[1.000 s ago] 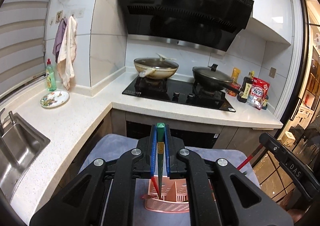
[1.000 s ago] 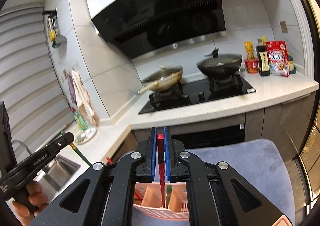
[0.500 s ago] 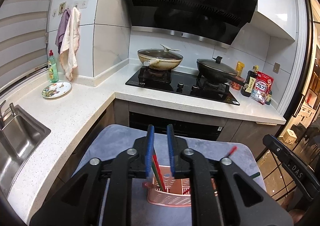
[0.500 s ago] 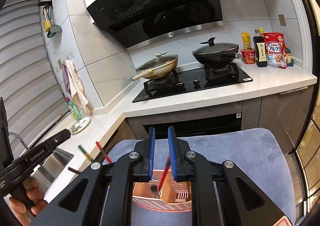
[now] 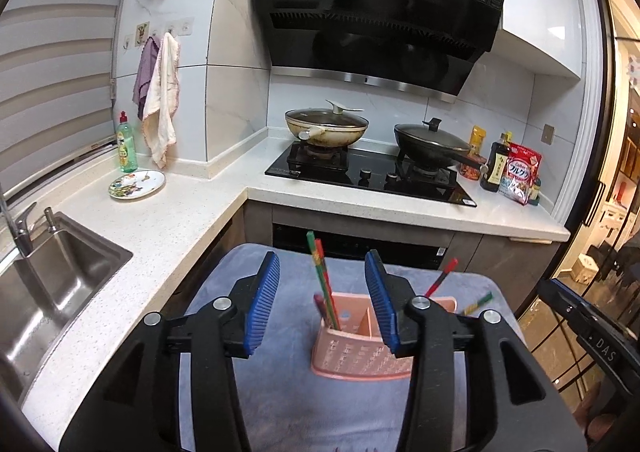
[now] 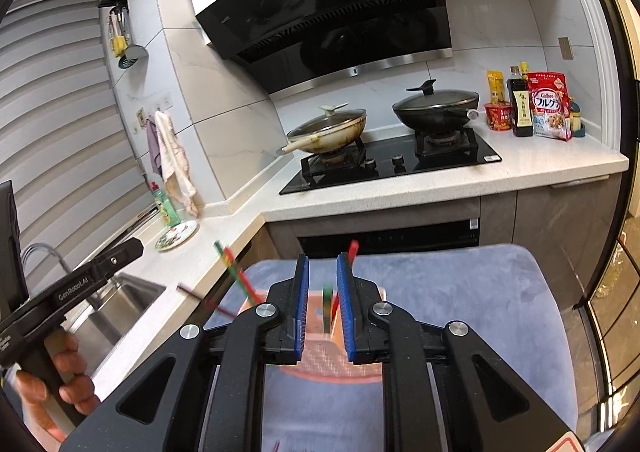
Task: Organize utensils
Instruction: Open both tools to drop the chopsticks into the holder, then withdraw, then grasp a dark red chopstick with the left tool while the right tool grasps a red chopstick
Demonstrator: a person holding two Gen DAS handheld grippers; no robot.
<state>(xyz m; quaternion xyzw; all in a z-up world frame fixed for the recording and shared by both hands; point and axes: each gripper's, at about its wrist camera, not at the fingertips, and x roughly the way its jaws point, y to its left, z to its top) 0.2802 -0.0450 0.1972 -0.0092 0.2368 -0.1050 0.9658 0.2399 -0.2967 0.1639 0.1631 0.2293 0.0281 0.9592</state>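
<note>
A pink slotted utensil holder [image 5: 362, 348] stands on a grey-blue cloth-covered surface [image 5: 296, 404]. Red and green chopsticks [image 5: 322, 280] lean in its left compartment; another red one [image 5: 440, 277] and a green one [image 5: 478, 303] stick out on its right. My left gripper [image 5: 322, 304] is wide open and empty, above and in front of the holder. In the right wrist view the holder [image 6: 324, 356] lies behind my right gripper [image 6: 322, 304], which is open and empty, with chopsticks [image 6: 332, 306] standing loose between its blue pads [image 6: 346, 308]. More chopsticks [image 6: 236, 272] lean out to the left.
An L-shaped white counter [image 5: 168, 220] wraps around, with a steel sink [image 5: 48, 284] at left, a plate [image 5: 137, 184] and soap bottle [image 5: 127, 144]. A black hob [image 5: 372, 176] carries two lidded woks. Bottles and a snack bag [image 5: 520, 172] stand at right.
Both grippers held a chopstick over the holder, then opened and let them drop in. The left jaws have spread wide and both grippers have drawn back and up.
</note>
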